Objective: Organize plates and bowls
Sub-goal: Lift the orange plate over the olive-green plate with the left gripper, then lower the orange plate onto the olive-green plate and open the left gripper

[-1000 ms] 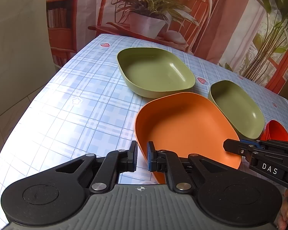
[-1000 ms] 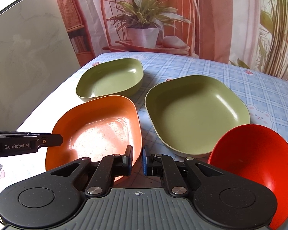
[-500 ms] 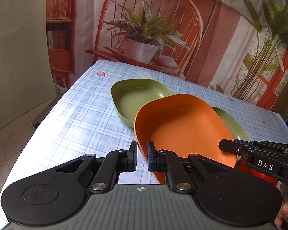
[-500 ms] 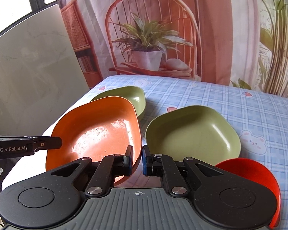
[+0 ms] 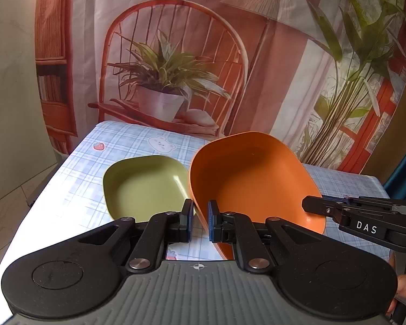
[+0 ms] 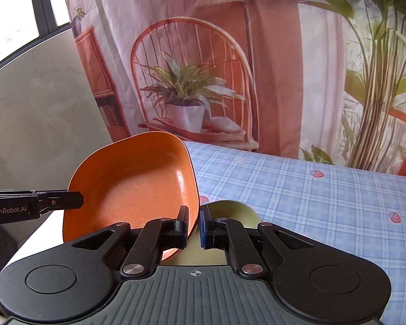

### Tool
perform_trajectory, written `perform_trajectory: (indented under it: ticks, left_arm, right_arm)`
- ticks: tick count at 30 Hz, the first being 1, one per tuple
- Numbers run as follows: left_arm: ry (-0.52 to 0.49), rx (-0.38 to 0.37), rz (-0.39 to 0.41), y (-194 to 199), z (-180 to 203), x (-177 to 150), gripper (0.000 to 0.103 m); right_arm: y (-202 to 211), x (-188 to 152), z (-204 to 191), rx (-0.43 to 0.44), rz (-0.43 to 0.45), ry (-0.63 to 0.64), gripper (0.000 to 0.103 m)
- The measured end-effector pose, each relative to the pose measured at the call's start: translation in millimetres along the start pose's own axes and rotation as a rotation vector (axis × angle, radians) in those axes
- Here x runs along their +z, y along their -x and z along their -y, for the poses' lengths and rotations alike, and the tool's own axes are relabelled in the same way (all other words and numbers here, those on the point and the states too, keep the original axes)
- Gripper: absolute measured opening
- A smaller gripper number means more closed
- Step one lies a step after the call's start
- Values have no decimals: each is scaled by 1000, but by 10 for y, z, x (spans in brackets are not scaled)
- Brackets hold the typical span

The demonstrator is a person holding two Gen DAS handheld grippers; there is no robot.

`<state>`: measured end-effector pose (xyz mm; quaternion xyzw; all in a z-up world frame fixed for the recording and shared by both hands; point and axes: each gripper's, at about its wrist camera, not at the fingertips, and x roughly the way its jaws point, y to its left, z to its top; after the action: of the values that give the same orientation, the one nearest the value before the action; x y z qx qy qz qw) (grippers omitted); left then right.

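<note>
An orange plate (image 5: 254,178) hangs tilted above the table, held by both grippers at opposite rims. My left gripper (image 5: 200,212) is shut on its near-left rim. My right gripper (image 6: 194,218) is shut on the orange plate's (image 6: 132,187) other rim, and its fingertips (image 5: 315,207) show at the plate's right edge in the left wrist view. A green plate (image 5: 143,187) lies on the table below and left of the orange one. In the right wrist view another green plate (image 6: 231,208) peeks out just behind my fingers, mostly hidden.
The table wears a blue checked cloth (image 6: 311,189) and ends at its left edge (image 5: 54,178) above a tiled floor. A printed backdrop (image 5: 176,67) of a chair and plants hangs behind the far edge. A person's fingers (image 5: 404,292) show at the lower right.
Both grippers have risen with the orange plate, lifting it off the cloth and carrying it further back. The red bowl has dropped out of view, and the second green plate is now mostly hidden.
</note>
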<state>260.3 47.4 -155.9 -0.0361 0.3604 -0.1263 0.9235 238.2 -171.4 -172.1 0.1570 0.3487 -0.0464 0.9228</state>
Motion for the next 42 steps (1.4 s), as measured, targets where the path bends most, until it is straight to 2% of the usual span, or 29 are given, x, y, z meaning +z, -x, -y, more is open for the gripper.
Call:
perform_trajectory:
  ticks: [7,15,27,42]
  left_arm:
    - [-23,-15,-38,-318,260,-6,12]
    - [-58,20,-89,-651,346,-116,12]
    - [-106,35,-138,-817,405,-249,12]
    - [-116,40,-174,-853,429,-367,13]
  right_arm:
    - [-121,59,404,-24,-41,-24,8]
    - [-359,-35,636,-29,-86,-58,8]
    - [-490,-182,763,-36,-150,-66,8]
    - [-455,-220,726,-62,-164,-41,8]
